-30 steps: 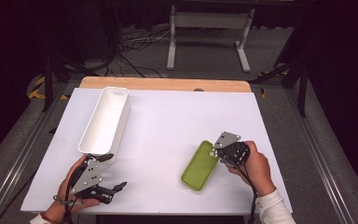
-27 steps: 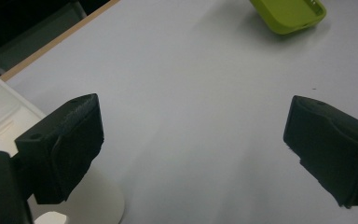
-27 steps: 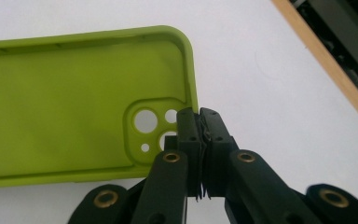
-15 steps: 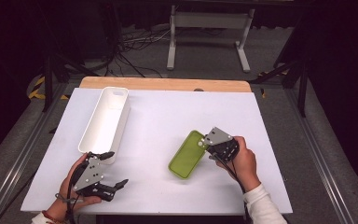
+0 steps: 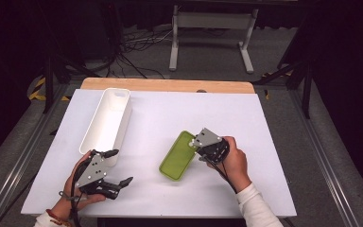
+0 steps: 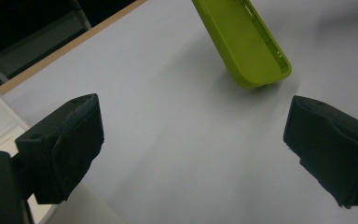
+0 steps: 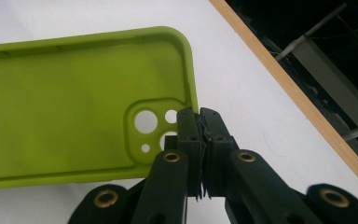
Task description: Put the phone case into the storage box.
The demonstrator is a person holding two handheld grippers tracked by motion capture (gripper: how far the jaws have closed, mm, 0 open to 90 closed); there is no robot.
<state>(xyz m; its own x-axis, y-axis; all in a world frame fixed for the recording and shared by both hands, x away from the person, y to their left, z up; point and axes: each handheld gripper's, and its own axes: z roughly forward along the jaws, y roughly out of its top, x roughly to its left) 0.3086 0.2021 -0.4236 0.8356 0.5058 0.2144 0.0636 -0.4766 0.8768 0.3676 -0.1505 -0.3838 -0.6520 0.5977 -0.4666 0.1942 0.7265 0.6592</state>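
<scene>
Jaws of my left gripper (image 5: 116,168) stand wide apart over the white table (image 5: 274,123), holding nothing. Beyond them, my right gripper (image 7: 199,116) is clamped on the rim of the green phone case (image 7: 65,102) beside its camera cut-outs, the case lying mid-table. Farther off sits the white bin (image 5: 105,124).

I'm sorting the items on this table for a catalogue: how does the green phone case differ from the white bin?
The green phone case is shallow and flat, while the white bin is deep with tall walls. The case is smaller; the bin is longer. The right gripper is shut on the case's rim beside the camera cutout, whereas the bin stands free, near the open left gripper. Both are open-topped, empty and lie on the white table.
</scene>
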